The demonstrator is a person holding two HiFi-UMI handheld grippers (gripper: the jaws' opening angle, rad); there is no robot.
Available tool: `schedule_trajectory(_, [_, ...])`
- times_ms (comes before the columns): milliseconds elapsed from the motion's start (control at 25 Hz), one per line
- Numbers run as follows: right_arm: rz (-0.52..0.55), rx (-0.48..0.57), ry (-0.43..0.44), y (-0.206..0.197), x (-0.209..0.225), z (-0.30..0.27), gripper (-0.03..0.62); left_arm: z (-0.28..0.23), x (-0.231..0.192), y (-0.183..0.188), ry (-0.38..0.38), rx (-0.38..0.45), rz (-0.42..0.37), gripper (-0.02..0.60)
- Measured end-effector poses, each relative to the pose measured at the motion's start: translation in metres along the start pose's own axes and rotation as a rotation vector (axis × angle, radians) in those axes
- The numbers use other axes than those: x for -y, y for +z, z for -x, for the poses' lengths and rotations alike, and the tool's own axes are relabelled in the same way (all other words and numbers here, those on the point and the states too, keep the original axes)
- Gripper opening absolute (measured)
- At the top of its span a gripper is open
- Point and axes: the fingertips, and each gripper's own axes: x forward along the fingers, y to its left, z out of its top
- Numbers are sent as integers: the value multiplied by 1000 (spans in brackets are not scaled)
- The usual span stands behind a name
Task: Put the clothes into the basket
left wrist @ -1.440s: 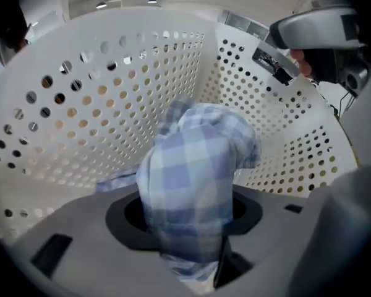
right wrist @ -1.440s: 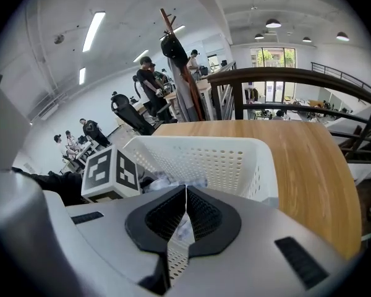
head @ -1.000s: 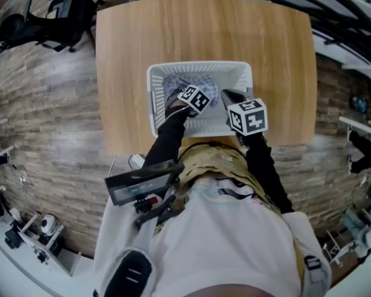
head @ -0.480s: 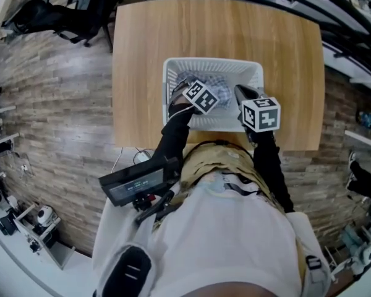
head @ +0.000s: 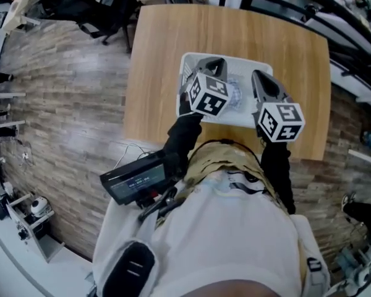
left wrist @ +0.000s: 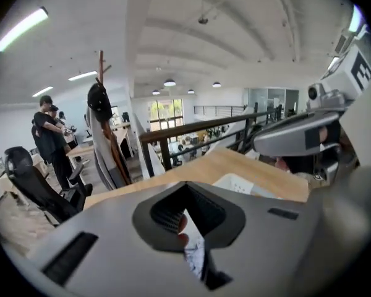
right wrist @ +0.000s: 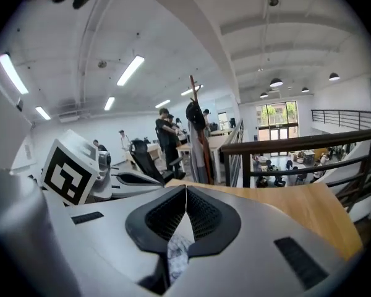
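A white slatted basket (head: 235,59) stands on the wooden table (head: 161,60), near its front edge. Blue-and-white checked clothes (head: 236,95) lie inside it. Both grippers hover above the basket, lifted toward the head camera. My left gripper (head: 214,62) is over the basket's left half, my right gripper (head: 261,77) over its right half. In the left gripper view the jaws (left wrist: 185,183) meet at their tips with nothing pinched, and the basket (left wrist: 235,183) shows beyond. In the right gripper view the jaws (right wrist: 185,189) also meet, with checked cloth showing far below through the gap.
Black office chairs (head: 93,5) stand on the plank floor left of the table. A black railing (right wrist: 297,144) runs behind the table's far edge. A coat stand (left wrist: 102,129) and people (left wrist: 49,135) are farther off. A black device (head: 139,178) hangs at the person's chest.
Both grippers have lifted up out of the basket and toward the head camera. The checked clothes stay in the basket. The head view has shifted, so the table sits further right.
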Motion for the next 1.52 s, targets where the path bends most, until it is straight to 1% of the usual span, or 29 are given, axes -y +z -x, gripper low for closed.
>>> schedule_trajectory(80, [-8,77,14,25,2,4,21,10,-3,34,8,103,35,1])
schedule_trajectory(200, [23,171,1,60,3,10,21,33,-12,79,29,251,102,0])
schedule_trajectory(280, [49,227,0,80,0,12,21,53,-21,101,55,338,122,0])
schedule_trajectory(360, [67,276,10,95,-9,15,21,73,-27,115,67,413,128,0])
schedule_trajectory(440, [76,321,24,108,-20,19,21,94,-31,123,51,470,145,0])
schedule_trajectory(520, [88,361,40,120,-32,22,21,113,-36,125,37,511,174,0])
schedule_trajectory(640, [105,392,41,127,-42,22,20,132,-45,123,59,538,195,0])
schedule_trajectory(720, [104,392,24,125,-41,21,20,136,-50,120,77,535,198,0])
schedule_trajectory(960, [107,403,-4,119,-46,15,20,139,-61,113,98,540,191,0])
schedule_trajectory(1120, [114,414,-24,116,-51,16,20,139,-64,104,87,540,185,0])
schedule_trajectory(1240, [112,430,-29,116,-52,17,20,148,-65,108,73,578,200,0])
schedule_trajectory(1320, [111,456,-32,121,-52,19,20,152,-67,113,72,599,194,0])
schedule_trajectory(1520, [113,482,-57,125,-52,29,20,155,-65,114,62,597,189,0])
